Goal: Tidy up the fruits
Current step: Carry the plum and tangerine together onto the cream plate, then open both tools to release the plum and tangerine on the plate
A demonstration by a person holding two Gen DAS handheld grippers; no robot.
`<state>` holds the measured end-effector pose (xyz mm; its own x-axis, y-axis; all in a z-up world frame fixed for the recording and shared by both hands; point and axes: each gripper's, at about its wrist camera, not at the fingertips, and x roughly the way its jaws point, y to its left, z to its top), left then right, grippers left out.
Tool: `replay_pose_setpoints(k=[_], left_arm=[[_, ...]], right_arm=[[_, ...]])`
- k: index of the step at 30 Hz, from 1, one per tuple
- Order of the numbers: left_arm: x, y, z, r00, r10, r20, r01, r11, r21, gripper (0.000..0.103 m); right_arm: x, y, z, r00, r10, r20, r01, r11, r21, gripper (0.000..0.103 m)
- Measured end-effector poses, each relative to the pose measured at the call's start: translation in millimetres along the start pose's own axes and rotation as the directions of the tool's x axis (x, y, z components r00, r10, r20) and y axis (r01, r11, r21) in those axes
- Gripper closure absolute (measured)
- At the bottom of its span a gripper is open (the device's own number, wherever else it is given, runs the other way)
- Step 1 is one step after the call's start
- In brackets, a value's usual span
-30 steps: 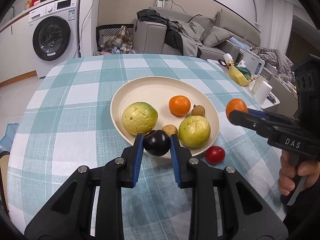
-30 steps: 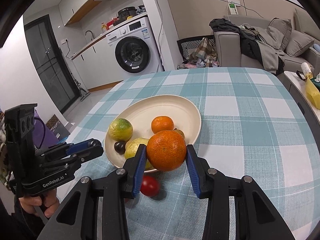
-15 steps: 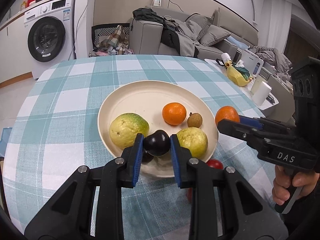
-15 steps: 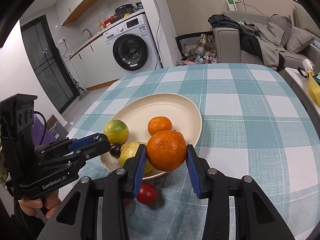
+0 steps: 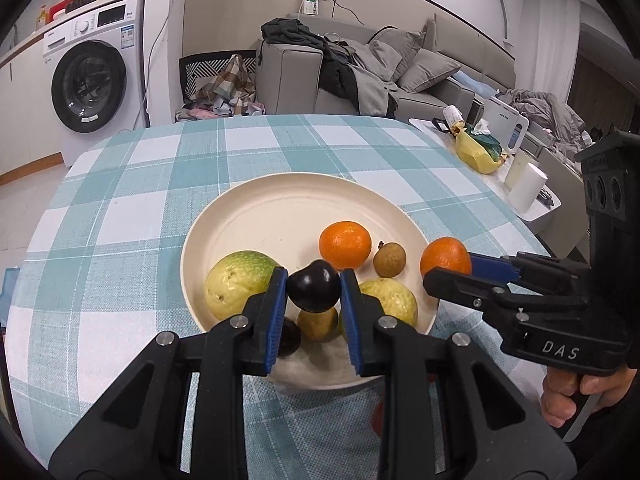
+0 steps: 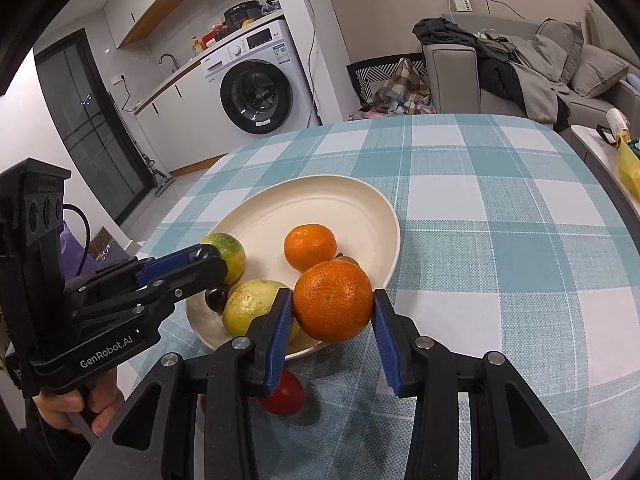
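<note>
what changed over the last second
The left gripper carried its dark plum forward from the near rim to over the plate. The right gripper edged its orange toward the rim. Both grips and the plated fruit are unchanged.

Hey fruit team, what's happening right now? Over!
Left hand-held gripper shut on dark plum, over plate. Right hand-held gripper shut on orange at plate's edge. Red tomato loose on tablecloth.

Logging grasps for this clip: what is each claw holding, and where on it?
Left claw pinches a dark plum across its sides; right claw clamps an orange across its widest part.
</note>
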<state>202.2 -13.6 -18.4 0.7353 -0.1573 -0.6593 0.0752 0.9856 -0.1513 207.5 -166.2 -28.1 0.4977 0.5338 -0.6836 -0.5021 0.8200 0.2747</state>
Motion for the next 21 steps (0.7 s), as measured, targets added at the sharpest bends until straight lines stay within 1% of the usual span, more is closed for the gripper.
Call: replay_pose_setpoints(k=[7,15,16,18,21], left_arm=[[11.7,-3.6,3.0,1.0,0.009,-0.012,-0.009,1.0,0.009,0.079],[19.6,-4.0,4.6,1.0,0.003,-0.02,-0.003,1.0,0.006,0.079],[20.2,-3.6,4.5,1.0,0.002,-0.02,-0.001,1.0,0.004,0.079],[20.5,-3.1,5.0,1.0,-0.001,-0.013,0.001,1.0,-0.001,0.079],[18.7,-2.1,4.9,1.0,-0.017,-0.016,0.017,1.0,-0.008,0.078]], right_arm=[[5.3,0.7,0.5,1.0,0.001,-0.007,-0.001,1.0,-0.004,0.062],[7.4,2.3,1.5,1.0,0.004,-0.01,-0.004,1.0,-0.004,0.062],[6.5,1.8,1.3,1.0,0.011,-0.006,-0.011,1.0,-0.001,0.06],[3.0,1.7,1.2,1.0,0.01,0.009,-0.01,1.0,0.0,0.052],[-3.3,2.3,1.6,1.0,0.001,0.021,-0.001,1.0,-0.009,0.046]])
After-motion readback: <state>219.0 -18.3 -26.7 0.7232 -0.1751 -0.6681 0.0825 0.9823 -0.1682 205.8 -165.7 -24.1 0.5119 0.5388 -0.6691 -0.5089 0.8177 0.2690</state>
